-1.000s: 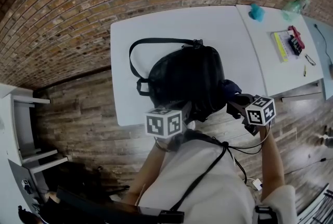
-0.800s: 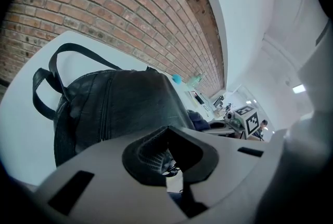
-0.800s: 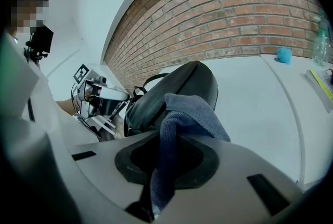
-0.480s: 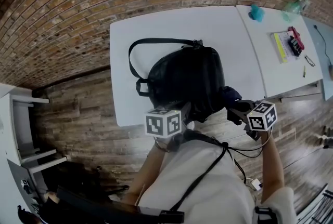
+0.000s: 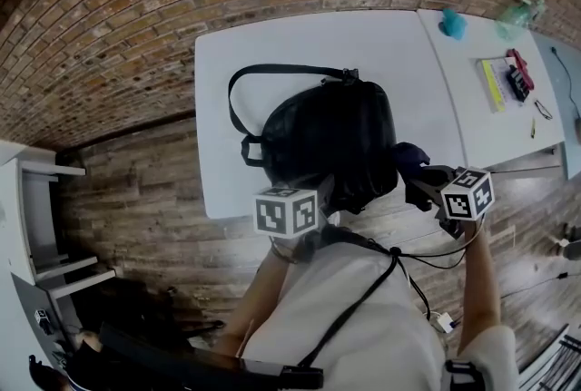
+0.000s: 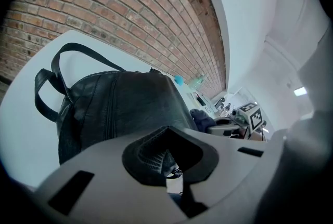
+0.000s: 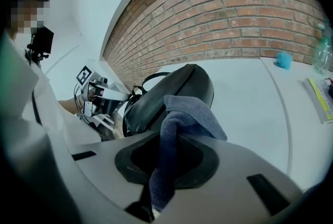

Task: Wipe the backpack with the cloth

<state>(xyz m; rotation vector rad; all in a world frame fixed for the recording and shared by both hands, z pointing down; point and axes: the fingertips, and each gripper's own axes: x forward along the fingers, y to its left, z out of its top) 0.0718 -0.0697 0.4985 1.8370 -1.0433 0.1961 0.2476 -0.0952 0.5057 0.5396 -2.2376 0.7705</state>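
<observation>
Backpack of black leather [image 5: 327, 140] lay on the white surface [image 5: 272, 40]. Left gripper [image 5: 329, 196] jaws clamped its 6 o'clock edge; right gripper [image 5: 419, 183] jaws pinched the blue-grey cloth [image 7: 179, 119] at 4 o'clock. Wiping appeared unfinished.

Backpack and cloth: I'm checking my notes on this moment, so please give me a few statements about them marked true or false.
1. The right gripper is shut on the blue cloth. True.
2. The backpack lies on the floor. False: it lies on the white table.
3. The backpack is red. False: it is black.
4. The left gripper is at the backpack's near edge. True.
5. The cloth is spread flat over the top of the backpack. False: it is bunched in the right gripper's jaws, at the backpack's side.
</observation>
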